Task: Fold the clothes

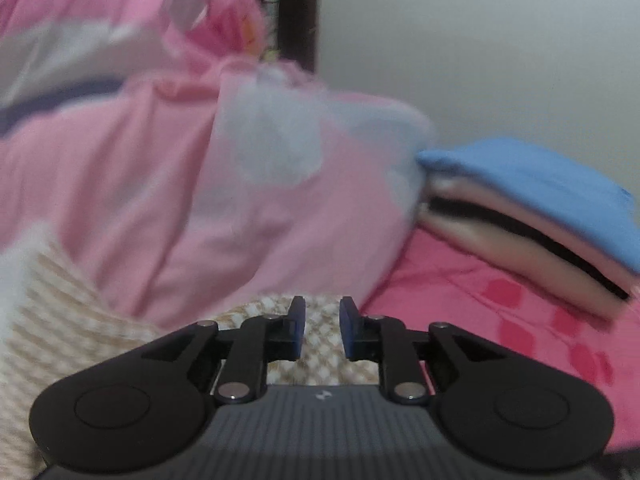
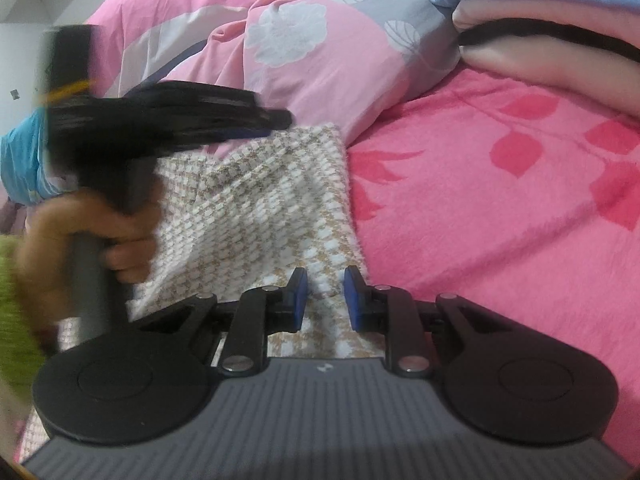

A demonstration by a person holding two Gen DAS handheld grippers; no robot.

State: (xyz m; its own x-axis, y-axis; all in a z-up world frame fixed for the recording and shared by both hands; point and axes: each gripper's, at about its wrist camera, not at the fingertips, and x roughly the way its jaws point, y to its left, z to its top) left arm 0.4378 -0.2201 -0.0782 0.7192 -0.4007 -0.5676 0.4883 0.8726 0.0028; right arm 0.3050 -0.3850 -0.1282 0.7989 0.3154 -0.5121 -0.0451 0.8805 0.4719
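Observation:
A beige-and-white checked knit garment [image 2: 260, 208] lies folded on the pink bed sheet [image 2: 480, 220]. My right gripper [image 2: 325, 276] sits at its near right corner, pads closed on a raised fold of the knit. The left gripper [image 2: 280, 120], blurred and held by a hand [image 2: 120, 232], hovers over the garment's far left part. In the left wrist view the left gripper [image 1: 322, 304] stands open by a narrow gap with nothing pinched, and the checked garment [image 1: 60, 320] lies below it.
A stack of folded clothes [image 1: 540, 208] with a blue piece on top rests on the bed at the right, also close in the right wrist view as the folded stack [image 2: 560, 20]. A rumpled pink flowered duvet [image 2: 320, 52] lies behind the garment. A white wall [image 1: 480, 40] stands beyond.

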